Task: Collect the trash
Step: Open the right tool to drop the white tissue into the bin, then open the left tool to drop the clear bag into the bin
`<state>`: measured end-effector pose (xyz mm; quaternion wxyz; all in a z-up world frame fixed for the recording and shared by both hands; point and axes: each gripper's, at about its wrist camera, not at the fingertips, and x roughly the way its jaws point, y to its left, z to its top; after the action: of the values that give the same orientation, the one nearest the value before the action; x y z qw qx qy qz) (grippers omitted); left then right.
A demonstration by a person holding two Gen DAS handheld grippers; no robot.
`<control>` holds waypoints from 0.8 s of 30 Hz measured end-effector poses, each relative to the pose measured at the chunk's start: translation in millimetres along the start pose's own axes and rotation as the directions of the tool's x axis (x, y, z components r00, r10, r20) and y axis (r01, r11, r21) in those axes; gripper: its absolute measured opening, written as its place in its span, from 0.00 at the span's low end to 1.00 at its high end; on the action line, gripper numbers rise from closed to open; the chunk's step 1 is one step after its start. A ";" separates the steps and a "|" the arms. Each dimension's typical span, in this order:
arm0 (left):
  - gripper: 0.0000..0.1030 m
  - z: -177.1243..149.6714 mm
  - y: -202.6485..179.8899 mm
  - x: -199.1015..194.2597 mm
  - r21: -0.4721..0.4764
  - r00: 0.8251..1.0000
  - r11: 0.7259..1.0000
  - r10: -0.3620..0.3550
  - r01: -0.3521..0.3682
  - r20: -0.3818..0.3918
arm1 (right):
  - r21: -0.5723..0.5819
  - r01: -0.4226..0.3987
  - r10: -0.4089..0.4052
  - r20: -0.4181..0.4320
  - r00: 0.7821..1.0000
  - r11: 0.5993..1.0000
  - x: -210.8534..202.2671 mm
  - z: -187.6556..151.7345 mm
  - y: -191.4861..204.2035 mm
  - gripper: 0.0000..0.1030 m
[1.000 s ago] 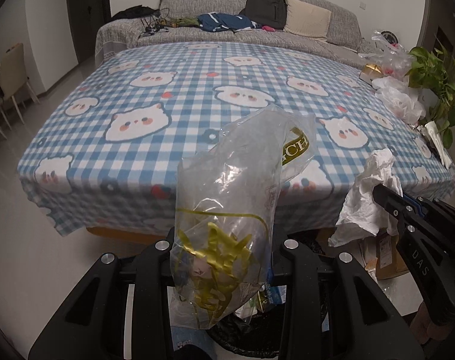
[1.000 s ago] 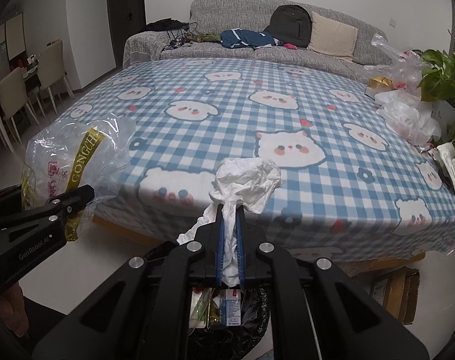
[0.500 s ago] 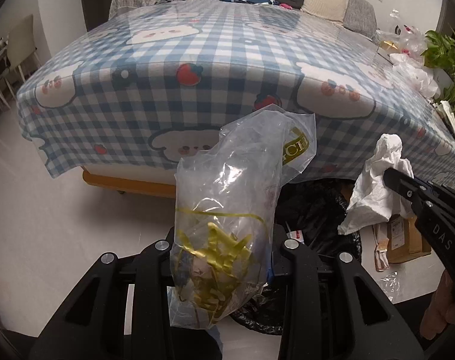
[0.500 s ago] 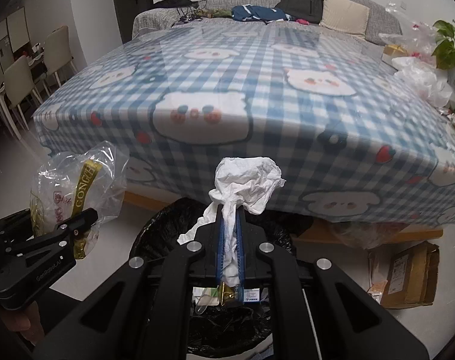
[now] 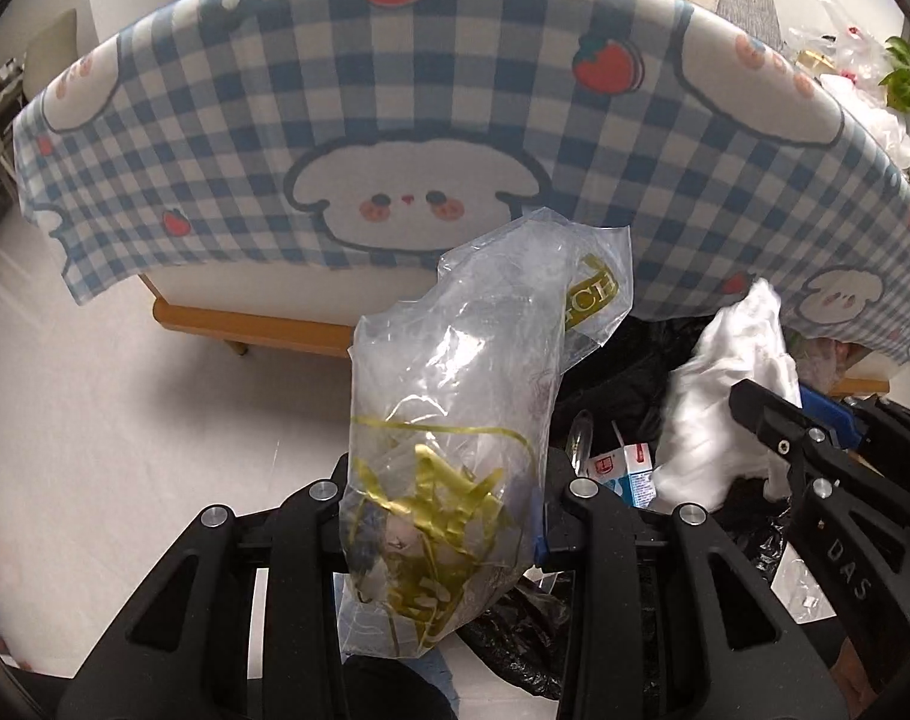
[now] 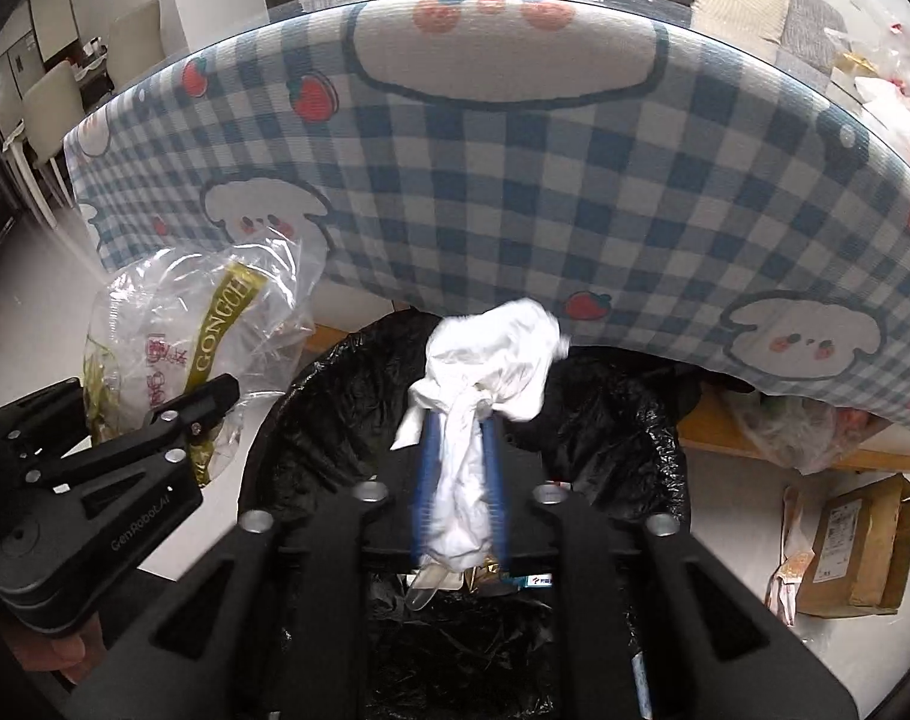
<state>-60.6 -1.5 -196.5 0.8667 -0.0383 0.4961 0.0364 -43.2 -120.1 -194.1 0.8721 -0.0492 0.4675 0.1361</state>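
The right gripper (image 6: 457,468) is letting go: its blue-padded jaws are opening, with the crumpled white tissue (image 6: 490,360) between them and its tail hanging down the gap. Directly below lies the black-lined trash bin (image 6: 335,414), its mouth spread from about 9 o'clock to 3 o'clock around the jaws, with a milk carton (image 5: 631,471) and other litter already inside. My guess is that the tissue will drop cleanly, though a light wad like this may cling to a pad and ride along, or drift toward the rim.

The left gripper (image 5: 449,516) is clamped on the clear plastic bag (image 5: 472,420) with gold ribbon scraps in it. In the right wrist view that bag hangs at 9 o'clock, beside the bin's rim rather than over it. That looks the greater risk: released there, it would land on the white floor (image 5: 125,420). Its loose top could also brush the hanging edge of the blue checked tablecloth (image 6: 574,180) at 12 o'clock.
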 end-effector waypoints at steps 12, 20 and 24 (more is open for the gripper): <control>0.34 -10.5 -23.6 19.5 0.024 1.000 0.999 -0.022 0.023 -0.020 | 0.107 0.048 -0.048 -0.002 0.999 0.993 -1.2 -18.3 -51.2 0.87; 0.36 -6.7 -70.5 21.5 0.063 0.999 0.997 -0.052 0.053 -0.010 | 0.195 0.145 -0.142 -0.029 0.989 0.970 -3.9 -32.8 -101.2 0.93; 0.36 -5.3 -95.9 23.4 0.088 0.997 0.994 -0.071 0.072 -0.010 | 0.213 0.175 -0.174 -0.024 0.984 0.961 -15.1 -35.5 -122.2 0.93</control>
<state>-43.6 -96.8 -216.5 0.8666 -0.0179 0.4984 -0.0168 -45.0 -247.6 -206.5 0.8798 0.0038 0.4754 0.0075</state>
